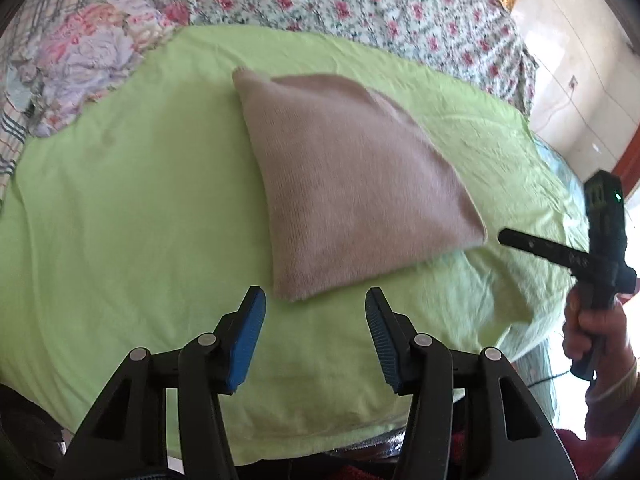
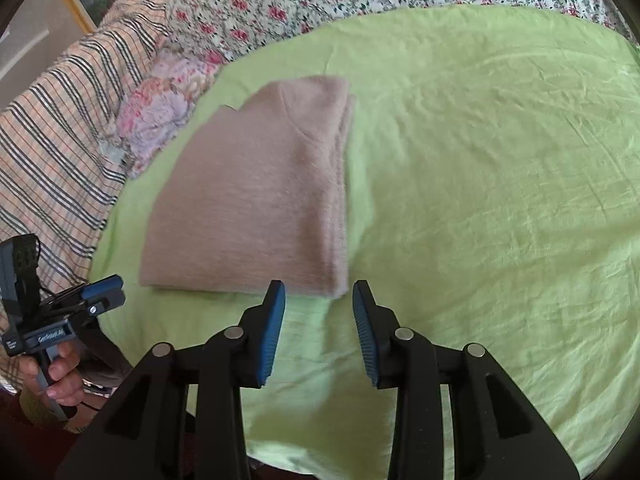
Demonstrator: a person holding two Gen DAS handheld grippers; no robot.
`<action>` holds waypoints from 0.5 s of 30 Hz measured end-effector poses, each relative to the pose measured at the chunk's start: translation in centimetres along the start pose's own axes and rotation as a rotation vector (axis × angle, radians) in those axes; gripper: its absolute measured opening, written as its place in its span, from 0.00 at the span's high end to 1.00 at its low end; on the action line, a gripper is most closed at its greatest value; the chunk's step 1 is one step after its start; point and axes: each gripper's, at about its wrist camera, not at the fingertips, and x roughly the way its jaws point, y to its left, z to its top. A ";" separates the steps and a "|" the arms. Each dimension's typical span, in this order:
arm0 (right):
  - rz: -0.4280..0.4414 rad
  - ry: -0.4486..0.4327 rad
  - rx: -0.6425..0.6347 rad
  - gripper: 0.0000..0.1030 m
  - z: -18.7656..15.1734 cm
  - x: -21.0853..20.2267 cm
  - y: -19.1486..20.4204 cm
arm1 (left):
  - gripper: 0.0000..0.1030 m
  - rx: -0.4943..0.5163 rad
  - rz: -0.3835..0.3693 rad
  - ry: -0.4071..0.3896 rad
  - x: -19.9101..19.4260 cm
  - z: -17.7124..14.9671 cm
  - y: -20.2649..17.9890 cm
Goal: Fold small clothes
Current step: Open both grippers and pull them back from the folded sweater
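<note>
1. Black arms with blue ribbed pads fill the near edge of both wrist views; the left gripper (image 1: 315, 302) has its jaws standing apart with nothing between them, only green sheet (image 1: 120, 220) below.
2. Jaws of the right gripper (image 2: 319, 294) are likewise apart and empty, though set a little narrower.
3. Folded into a neat flat packet, the beige knit sweater (image 1: 344, 176) lies on the green sheet, free of both grippers.
4. From the left gripper, the sweater's nearest corner sits just beyond the pad tips at about 12 o'clock, and the body spreads away toward 1 o'clock.
5. From the right gripper, the sweater's near edge lies just past the tips, with the bulk reaching off toward 11 o'clock; its neckline seam shows at the far end.
6. At 3 o'clock in the left view, a hand (image 1: 588, 328) holds the right gripper's handle near the sweater's side corner; at 8 o'clock in the right view, the other hand (image 2: 60, 376) holds the left gripper.
7. A floral quilt (image 1: 360, 4) covers the bed beyond the sheet, with a crumpled floral cloth (image 2: 160, 112) at 10 o'clock.
</note>
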 end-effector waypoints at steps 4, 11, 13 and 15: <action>0.001 -0.021 -0.072 0.52 -0.4 -1.1 2.1 | 0.25 0.050 0.082 -0.033 -1.3 0.4 -1.3; 0.019 -0.041 -0.116 0.43 0.0 -1.2 3.1 | 0.24 0.038 0.091 -0.028 -1.6 0.1 -1.2; 0.028 -0.059 -0.082 0.43 1.6 -0.4 2.6 | 0.24 0.031 0.095 -0.029 -1.2 0.4 -0.9; 0.064 -0.086 -0.027 0.43 3.6 0.7 1.3 | 0.24 0.018 0.101 -0.032 -0.7 1.0 -0.6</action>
